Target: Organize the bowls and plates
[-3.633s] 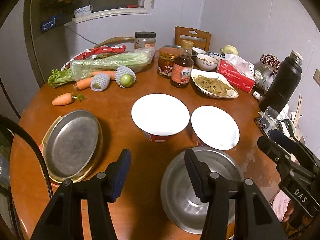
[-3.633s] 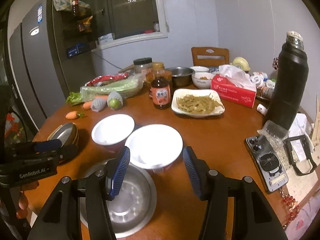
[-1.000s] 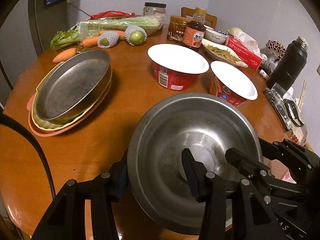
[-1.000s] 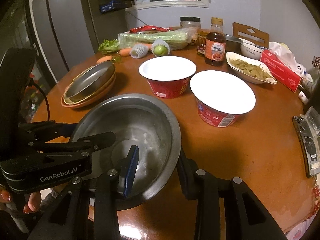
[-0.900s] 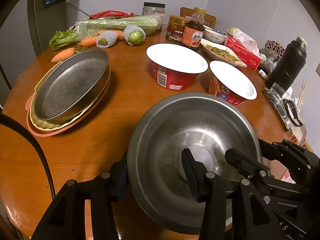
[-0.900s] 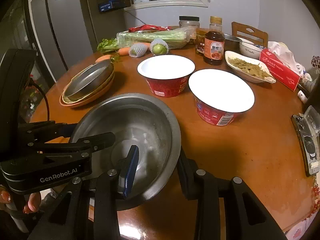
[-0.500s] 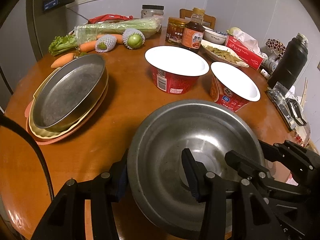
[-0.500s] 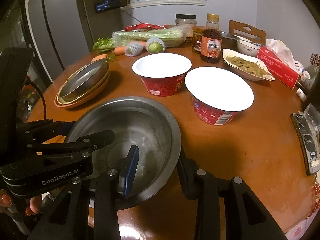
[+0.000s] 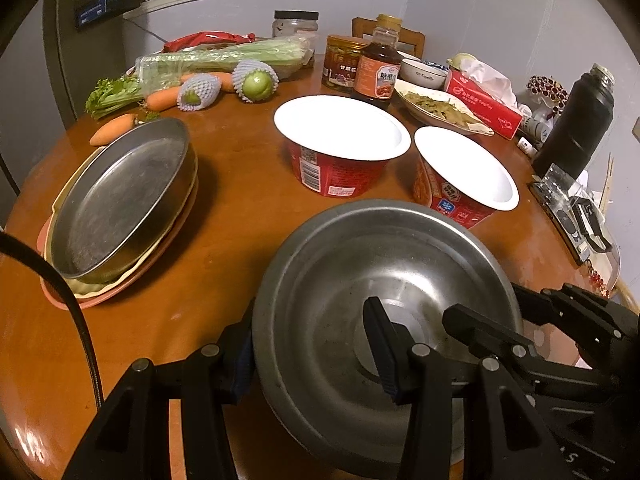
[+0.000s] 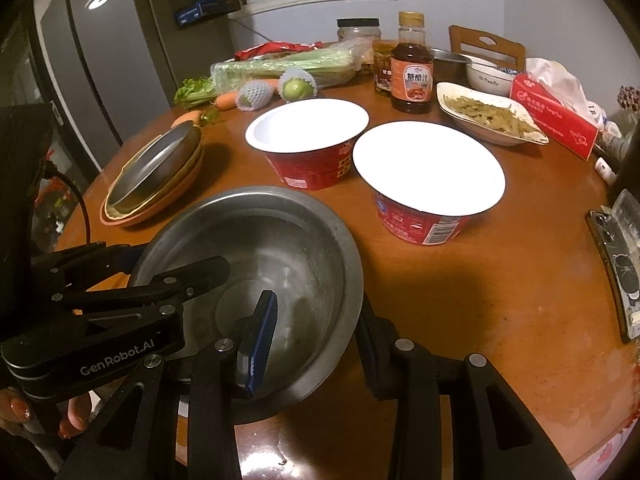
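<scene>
a: holding the steel bowl [image 9: 384, 280] by its rim from both sides. left gripper [image 9: 316, 356] is narrow and clamped on the near-left rim, one finger outside, one inside. right gripper [image 10: 316, 340] straddles the right rim and its jaws are opening. rim is between them, inner pad looks clear of the wall.

b: so right is letting go?

a: looks that way. can't tell whether the outer pad touches.

b: where's the bowl sitting?

a: near edge of the round table [image 10: 500, 300], just in front of the two red paper bowls [image 9: 340, 148]. can't tell if it rests flat or is tipped up a bit.

b: progress?

a: plates look sorted: a steel pan [image 9: 120, 200] on top of a cream plate and a pink one, stacked at the left. bowls are not stacked. the red pair stand side by side, apart from the steel one.

b: left to do?

a: my guess: nest or group the three bowls. the dish with food [image 10: 488, 118] further back looks like it's out of scope.
</scene>
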Tool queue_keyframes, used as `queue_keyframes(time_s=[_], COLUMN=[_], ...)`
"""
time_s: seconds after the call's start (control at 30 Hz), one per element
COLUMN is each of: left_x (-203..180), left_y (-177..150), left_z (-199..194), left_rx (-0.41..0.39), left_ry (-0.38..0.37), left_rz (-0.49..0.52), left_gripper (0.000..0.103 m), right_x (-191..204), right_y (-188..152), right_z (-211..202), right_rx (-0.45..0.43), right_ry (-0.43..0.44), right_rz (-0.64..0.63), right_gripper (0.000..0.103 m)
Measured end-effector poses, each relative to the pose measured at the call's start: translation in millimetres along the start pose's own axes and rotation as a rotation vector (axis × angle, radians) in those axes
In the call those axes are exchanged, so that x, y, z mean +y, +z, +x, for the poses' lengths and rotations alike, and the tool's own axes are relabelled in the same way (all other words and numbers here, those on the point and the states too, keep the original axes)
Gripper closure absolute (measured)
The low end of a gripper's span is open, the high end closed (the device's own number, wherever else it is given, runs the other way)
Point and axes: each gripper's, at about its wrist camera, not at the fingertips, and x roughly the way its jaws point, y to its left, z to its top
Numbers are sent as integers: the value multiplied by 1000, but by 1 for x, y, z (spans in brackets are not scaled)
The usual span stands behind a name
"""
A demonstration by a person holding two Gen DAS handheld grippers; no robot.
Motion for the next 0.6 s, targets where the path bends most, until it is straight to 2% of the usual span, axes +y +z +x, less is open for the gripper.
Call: queue_keyframes(time_s=[0.27,0.6], left_x=[3,9], left_y=[4,13], left_z=[-3,-23], left_rx=[6,-30], left_ry=[-22,3], left_rz=[-9,-4], left_gripper=[53,53], right_x=[-5,-11], right_y=[4,9], right_z=[-3,-16], right_rx=[-12,-46], right_ry=[1,-4], right_rz=[5,13], right_gripper=[59,59])
